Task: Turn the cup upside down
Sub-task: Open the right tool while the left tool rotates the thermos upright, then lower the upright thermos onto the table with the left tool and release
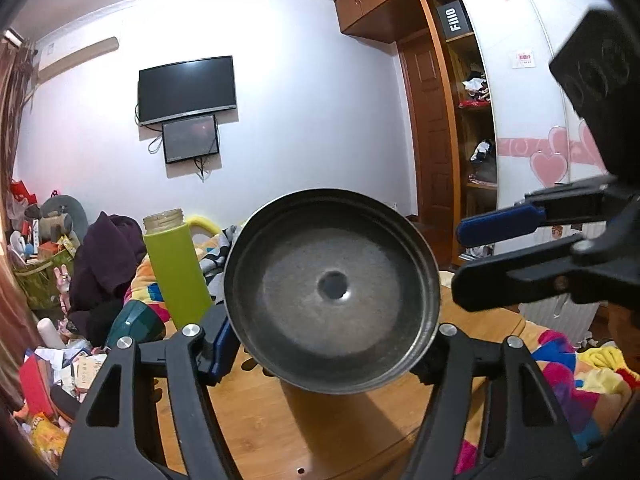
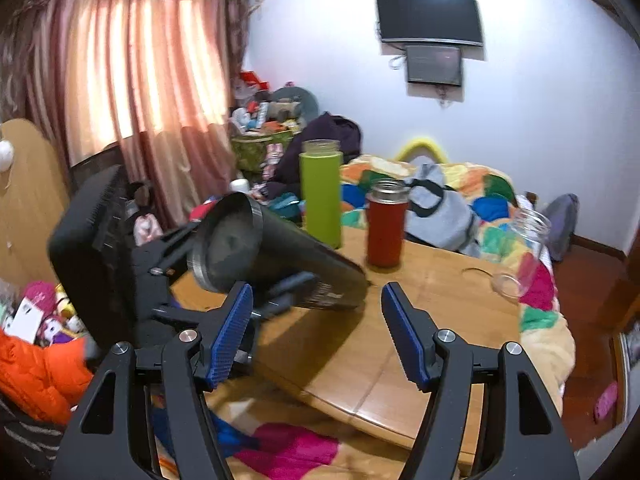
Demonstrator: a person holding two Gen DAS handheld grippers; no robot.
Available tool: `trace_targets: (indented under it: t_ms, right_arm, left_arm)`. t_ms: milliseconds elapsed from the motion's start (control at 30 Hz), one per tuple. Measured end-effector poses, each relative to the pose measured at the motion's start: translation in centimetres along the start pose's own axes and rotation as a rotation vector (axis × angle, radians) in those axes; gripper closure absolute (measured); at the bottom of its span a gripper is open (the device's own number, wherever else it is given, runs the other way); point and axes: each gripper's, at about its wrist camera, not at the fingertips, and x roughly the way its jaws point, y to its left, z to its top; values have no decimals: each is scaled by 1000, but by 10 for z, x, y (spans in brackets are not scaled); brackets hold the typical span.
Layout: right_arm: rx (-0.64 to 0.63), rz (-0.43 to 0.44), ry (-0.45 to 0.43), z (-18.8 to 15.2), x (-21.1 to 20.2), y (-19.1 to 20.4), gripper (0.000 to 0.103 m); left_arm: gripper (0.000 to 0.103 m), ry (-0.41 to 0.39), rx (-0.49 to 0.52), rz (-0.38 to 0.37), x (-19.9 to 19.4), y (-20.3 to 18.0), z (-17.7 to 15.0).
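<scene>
My left gripper (image 1: 332, 344) is shut on a dark metal cup (image 1: 332, 284), whose round base faces the left wrist camera. In the right wrist view the same cup (image 2: 280, 256) is tilted, base up to the left, mouth down on the wooden table (image 2: 420, 320), with the left gripper (image 2: 224, 264) clamped around it. My right gripper (image 2: 316, 336) is open and empty, just in front of the cup. It also shows at the right of the left wrist view (image 1: 476, 264).
A green bottle (image 2: 321, 192), a red flask (image 2: 386, 226) and a clear glass jar (image 2: 522, 256) at the table's right edge stand on the table. A bed with a colourful quilt (image 2: 480, 188) lies behind. Clutter sits at the left.
</scene>
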Motion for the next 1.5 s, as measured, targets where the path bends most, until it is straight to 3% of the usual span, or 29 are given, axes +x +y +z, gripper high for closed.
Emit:
trace_targets:
  t_ms: [400,900,1300,1500]
  right_arm:
    - [103,-58,-18,-4,3,-32,40]
    - [120,-126,-43,-6,8,-36,39]
    - [187,-132,-42,-11,7,-50,39]
    - [193,-128,-42,-13,6,-48,39]
  left_arm:
    - [38,155,-36,-65,15,11,39]
    - [38,309,-159,-158,72,47,66]
    - [38,304,-119,-155,82,38,73]
    - [39,310,-138,-109,90,44,72]
